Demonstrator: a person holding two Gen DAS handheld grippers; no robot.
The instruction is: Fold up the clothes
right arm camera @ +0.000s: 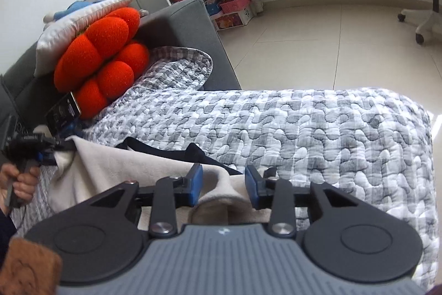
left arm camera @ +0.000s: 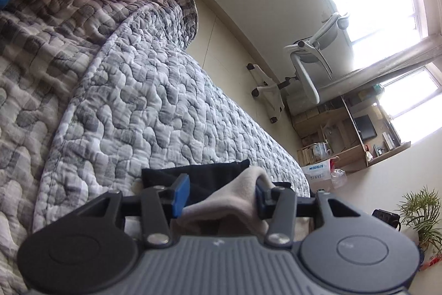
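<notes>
Both claws stand spread: my right gripper and left gripper each straddle a ridge of the beige fleece garment, pads not pressing. It stretches lower-left to centre across the grey quilted cover, over a black cloth.

A beige fleece garment lay atop a black garment on the grey-and-white quilted cover; the orange knitted cushion sat behind them.

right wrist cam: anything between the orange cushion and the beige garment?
A dark phone-like device leans at the orange cushion, above the beige garment; quilt lies beside.
</notes>
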